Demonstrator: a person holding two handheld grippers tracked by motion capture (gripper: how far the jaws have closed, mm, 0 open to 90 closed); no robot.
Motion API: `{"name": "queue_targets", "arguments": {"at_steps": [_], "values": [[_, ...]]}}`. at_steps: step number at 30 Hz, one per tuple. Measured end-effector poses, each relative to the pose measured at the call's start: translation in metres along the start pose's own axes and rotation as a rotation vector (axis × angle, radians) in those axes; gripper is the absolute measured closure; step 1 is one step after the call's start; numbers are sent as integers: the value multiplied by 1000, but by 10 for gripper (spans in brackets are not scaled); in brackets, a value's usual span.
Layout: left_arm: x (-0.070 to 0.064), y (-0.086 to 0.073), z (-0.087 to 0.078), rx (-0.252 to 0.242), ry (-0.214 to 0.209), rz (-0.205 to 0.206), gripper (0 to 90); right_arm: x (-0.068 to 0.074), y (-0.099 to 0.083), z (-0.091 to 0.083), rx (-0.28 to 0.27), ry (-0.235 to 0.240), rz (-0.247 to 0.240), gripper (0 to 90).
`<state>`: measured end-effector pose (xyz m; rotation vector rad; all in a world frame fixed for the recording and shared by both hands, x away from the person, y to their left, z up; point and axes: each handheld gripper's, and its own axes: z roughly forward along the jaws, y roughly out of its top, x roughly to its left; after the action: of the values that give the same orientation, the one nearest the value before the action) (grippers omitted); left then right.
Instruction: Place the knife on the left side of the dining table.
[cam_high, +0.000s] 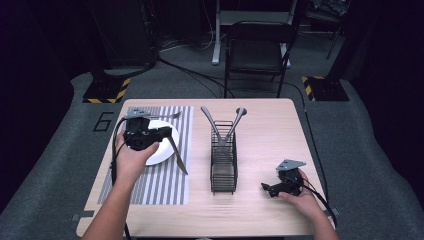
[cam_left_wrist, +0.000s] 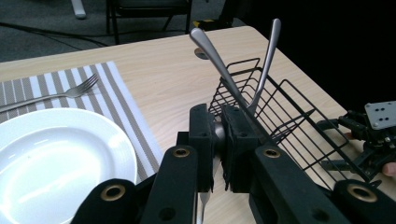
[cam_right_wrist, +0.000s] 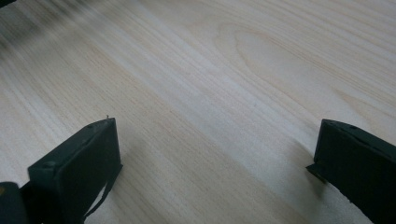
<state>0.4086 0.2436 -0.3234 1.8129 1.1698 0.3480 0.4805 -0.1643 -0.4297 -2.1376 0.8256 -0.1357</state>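
Note:
My left gripper (cam_high: 167, 134) hovers over the right edge of a white plate (cam_high: 162, 150) and is shut on a metal knife (cam_high: 179, 159) that slants down toward the striped placemat (cam_high: 160, 185). In the left gripper view the jaws clamp the knife's handle (cam_left_wrist: 217, 132) between the pads. A fork (cam_high: 165, 115) lies on the mat behind the plate. A black wire basket (cam_high: 223, 165) stands mid-table with two utensils (cam_high: 210, 120) leaning out of it. My right gripper (cam_high: 267, 189) rests low at the front right, open, with only bare wood between its jaws (cam_right_wrist: 217, 154).
The table's right edge (cam_high: 307, 160) lies close to the right hand. A black chair (cam_high: 257, 47) and stand bases with yellow-black tape (cam_high: 105, 92) sit on the floor beyond the table. Cables trail from both grippers.

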Motion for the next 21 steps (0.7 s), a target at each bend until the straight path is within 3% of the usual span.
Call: {"name": "queue_targets", "arguments": {"at_steps": [21], "values": [[19,-15,-4,0,22,-44,834,0,0,0,1,0,0,0]]}}
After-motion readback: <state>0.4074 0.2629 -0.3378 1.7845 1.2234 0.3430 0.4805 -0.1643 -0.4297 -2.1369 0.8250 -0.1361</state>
